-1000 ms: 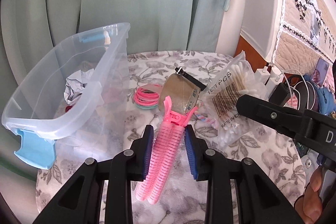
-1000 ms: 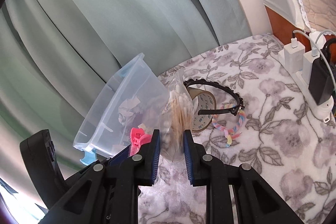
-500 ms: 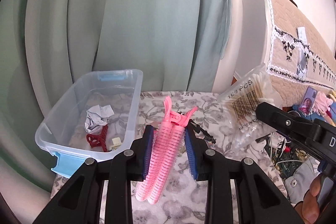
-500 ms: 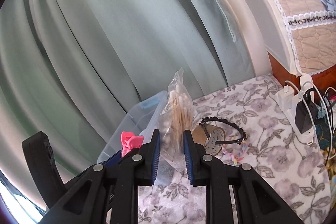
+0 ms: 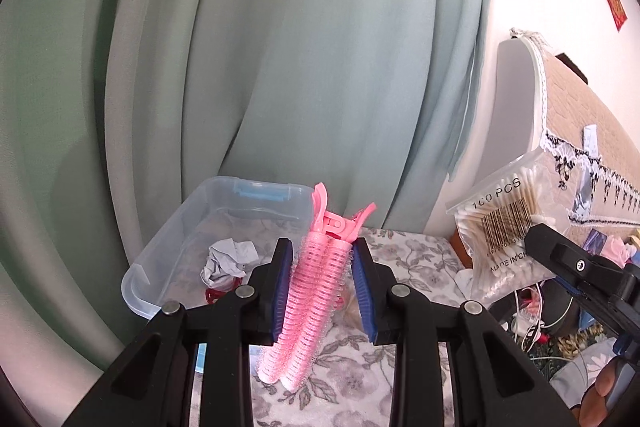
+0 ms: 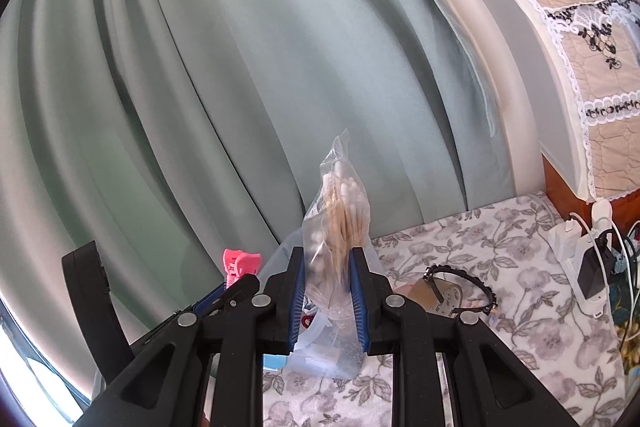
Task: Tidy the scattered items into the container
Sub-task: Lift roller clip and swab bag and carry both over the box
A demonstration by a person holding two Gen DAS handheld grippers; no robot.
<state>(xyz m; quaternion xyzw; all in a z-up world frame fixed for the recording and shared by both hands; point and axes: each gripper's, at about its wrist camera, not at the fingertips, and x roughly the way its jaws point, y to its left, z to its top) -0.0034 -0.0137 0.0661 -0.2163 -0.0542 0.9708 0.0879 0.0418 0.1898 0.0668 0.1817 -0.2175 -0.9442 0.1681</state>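
My left gripper (image 5: 323, 267) is shut on a pink hair roller clip (image 5: 310, 299), held up in the air above the floral tabletop. The clear plastic container (image 5: 168, 259) sits ahead and to the left, with crumpled paper (image 5: 228, 261) and a red item inside. My right gripper (image 6: 327, 281) is shut on a clear bag of cotton swabs (image 6: 338, 223), also lifted; the same bag (image 5: 504, 227) shows at the right of the left wrist view. In the right wrist view the container is mostly hidden behind the bag, and the pink clip's tip (image 6: 240, 263) peeks in at the left.
A roll of tape (image 6: 444, 297), a black headband (image 6: 464, 275) and a pastel braided band lie on the floral cloth (image 6: 500, 327). A power strip with chargers (image 6: 580, 255) lines the right edge. Green curtains (image 5: 280, 67) hang behind, and a fabric-covered appliance (image 6: 560, 27) stands at the right.
Both grippers have risen with their loads, so the tabletop and container now sit lower and farther off. Each grip is unchanged.
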